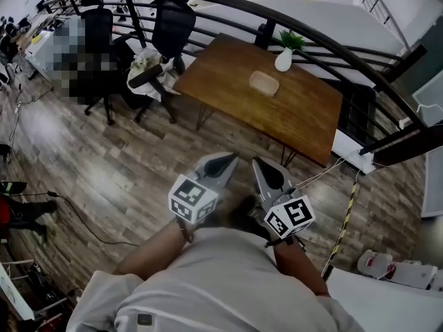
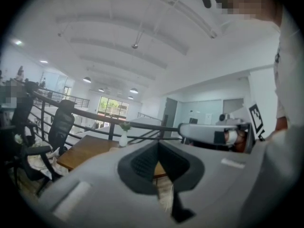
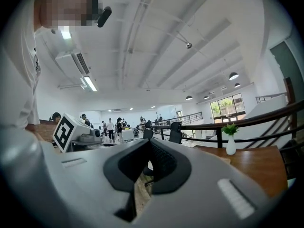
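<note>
While we are holding both tools close to the chest above the plank floor (image 1: 104,164), the left gripper (image 1: 229,160) is showing its fingers pressed together with nothing between them, and the right gripper (image 1: 258,162) is doing the same. Each cube is showing a black-and-white square marker (image 1: 296,213). Both are pointing toward the wooden surface (image 1: 228,68), well apart from it, where a tan tray (image 1: 264,83) is lying near a white vase (image 1: 284,61) bearing a green sprig. Black office chairs (image 1: 173,19) are standing at its left end.

two black office chairs (image 1: 173,21) by a curved black railing (image 1: 325,41).
</note>
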### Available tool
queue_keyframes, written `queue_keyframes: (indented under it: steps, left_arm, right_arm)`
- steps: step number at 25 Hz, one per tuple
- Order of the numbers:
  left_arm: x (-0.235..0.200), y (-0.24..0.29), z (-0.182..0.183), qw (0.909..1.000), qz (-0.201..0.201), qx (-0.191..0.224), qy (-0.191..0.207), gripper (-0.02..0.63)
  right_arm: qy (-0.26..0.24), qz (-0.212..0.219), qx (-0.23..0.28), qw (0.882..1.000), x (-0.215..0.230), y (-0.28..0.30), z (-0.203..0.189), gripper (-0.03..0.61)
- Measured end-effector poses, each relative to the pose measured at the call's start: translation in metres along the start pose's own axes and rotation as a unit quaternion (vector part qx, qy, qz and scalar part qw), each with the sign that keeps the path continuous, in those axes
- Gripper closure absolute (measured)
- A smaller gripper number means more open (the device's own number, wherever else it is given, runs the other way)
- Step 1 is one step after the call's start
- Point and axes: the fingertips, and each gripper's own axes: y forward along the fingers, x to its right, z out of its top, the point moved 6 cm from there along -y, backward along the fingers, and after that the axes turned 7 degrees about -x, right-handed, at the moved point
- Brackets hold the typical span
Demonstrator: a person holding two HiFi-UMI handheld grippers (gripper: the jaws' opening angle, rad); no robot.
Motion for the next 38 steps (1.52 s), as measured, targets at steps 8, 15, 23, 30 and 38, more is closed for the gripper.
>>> queue_keyframes:
  steps: [8, 15, 23, 30, 38]
  left_arm:
    - [-0.028, 0.033, 0.014, 0.9997, 0.019, -0.011, -0.003, 0.611]
    - [-0.057, 0.093, 0.032, 0.9993, 0.034, -0.01, -0.009, 0.611]
    - [-0.079, 0.204, 0.066, 0.9997, 0.022, -0.006, -0.007, 0.611]
    - [-0.088, 0.268, 0.085, 0.9997, 0.019, -0.009, -0.013, 0.611]
    - [-0.139, 0.324, 0.09, 0.9993, -0.011, -0.03, -0.021, 0.611]
  right_arm:
    - [0.003, 0.023, 0.001, 1.0, 0.044, 0.037, 0.014, 0.572]
    - [0.012, 0.035, -0.001, 0.999, 0.112, 0.062, 0.025, 0.572]
    - [-0.005, 0.037, 0.006, 0.999, 0.224, 0.07, 0.052, 0.572]
    - [-0.005, 0.043, 0.001, 0.999, 0.285, 0.068, 0.059, 0.572]
    - [0.026, 0.003, -0.007, 1.0, 0.349, 0.105, 0.057, 0.572]
